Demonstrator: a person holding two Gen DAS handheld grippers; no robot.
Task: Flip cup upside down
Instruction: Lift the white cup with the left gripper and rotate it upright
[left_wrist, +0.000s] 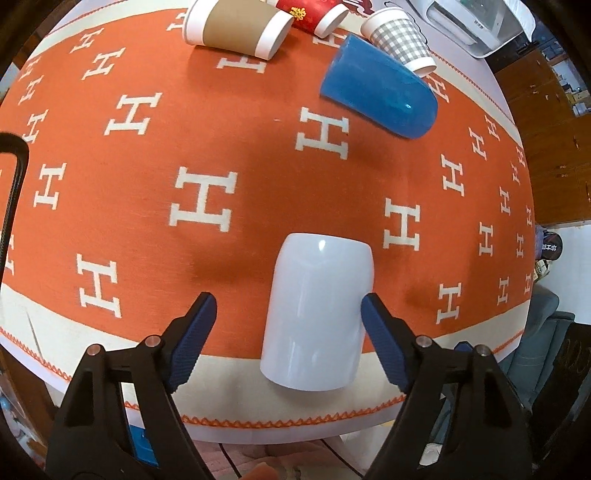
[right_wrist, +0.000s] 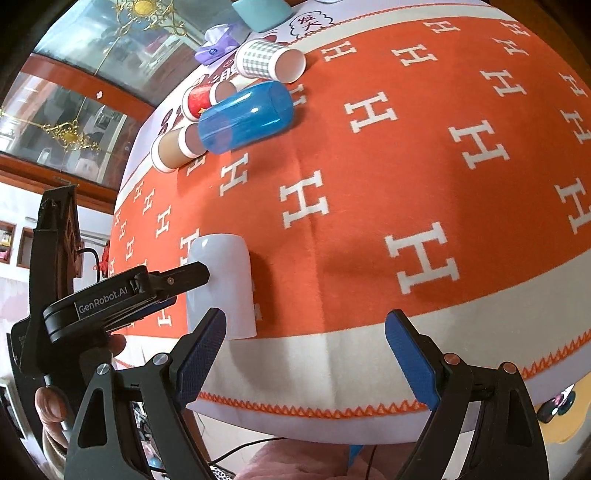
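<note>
A white cup (left_wrist: 317, 317) stands upside down near the table's front edge, closed base up. My left gripper (left_wrist: 288, 306) is open around it, its blue pads (left_wrist: 380, 336) beside the cup's sides with a gap on the left. In the right wrist view the same cup (right_wrist: 225, 280) stands at the left, with the left gripper (right_wrist: 201, 275) at its side. My right gripper (right_wrist: 306, 332) is open and empty, to the right of the cup over the front edge.
Several cups lie on their sides at the far edge of the orange H-patterned tablecloth (left_wrist: 155, 155): a blue tumbler (left_wrist: 380, 88), a brown-sleeved paper cup (left_wrist: 236, 27), a red cup (left_wrist: 314, 13) and a checked cup (left_wrist: 400, 38). A white appliance (left_wrist: 469, 22) stands beyond.
</note>
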